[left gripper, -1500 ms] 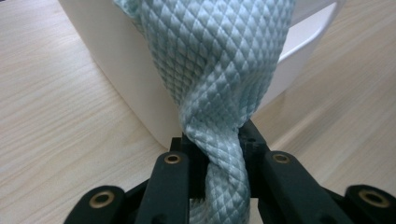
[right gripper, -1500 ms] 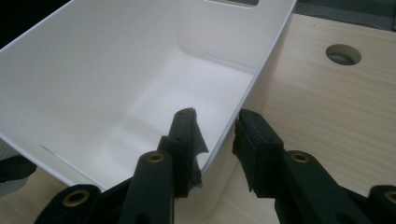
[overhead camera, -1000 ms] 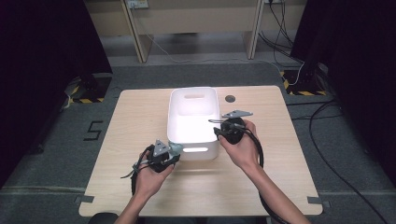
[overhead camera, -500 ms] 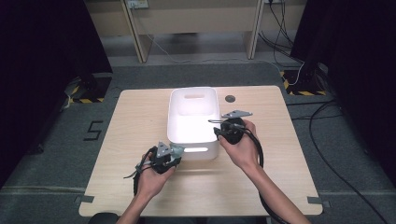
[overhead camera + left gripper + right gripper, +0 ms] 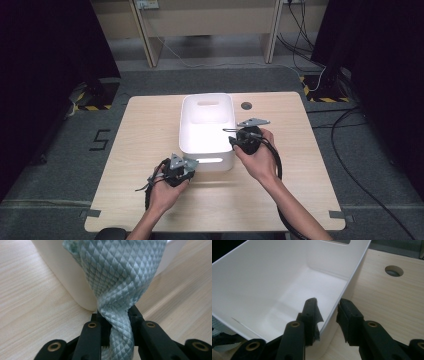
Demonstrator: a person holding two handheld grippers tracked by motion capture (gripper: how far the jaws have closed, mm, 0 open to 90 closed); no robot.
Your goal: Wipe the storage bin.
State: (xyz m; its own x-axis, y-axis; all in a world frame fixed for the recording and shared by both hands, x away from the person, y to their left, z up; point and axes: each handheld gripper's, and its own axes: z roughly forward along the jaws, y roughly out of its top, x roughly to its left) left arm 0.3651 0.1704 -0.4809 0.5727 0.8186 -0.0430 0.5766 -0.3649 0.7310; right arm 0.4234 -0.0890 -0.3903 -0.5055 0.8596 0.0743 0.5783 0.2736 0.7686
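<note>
Dark curtains close in both sides of the room, with grey carpet underfoot, a pale wooden frame at the back and black cables trailing across the floor at right. At the centre stands a light wood surface (image 5: 150, 130) with a round cable hole (image 5: 246, 105) near its far edge. A white plastic bin (image 5: 207, 102) sits in the middle of the surface, long side running away from the person, with a slot handle cut into its far wall and another in its near wall. Its inside looks bare in the right gripper view.

The left gripper (image 5: 186, 167) is held low just off the bin's near left corner, the left hand (image 5: 165, 192) wrapped around it. In the left gripper view its jaws are clamped on a twisted piece of pale blue-green cloth (image 5: 117, 285) with a diamond weave; the cloth rises from between the jaws and fans out in front of the bin's rounded corner, which stands just behind it.

The right gripper (image 5: 231, 135) is up at the bin's right wall, the right hand (image 5: 260, 160) behind it and a thick black cable looping back along the forearm. In the right gripper view its jaws stand apart and straddle the rim of the bin's wall (image 5: 352, 272), one jaw inside the bin and one outside over the wood, not pressed onto it
</note>
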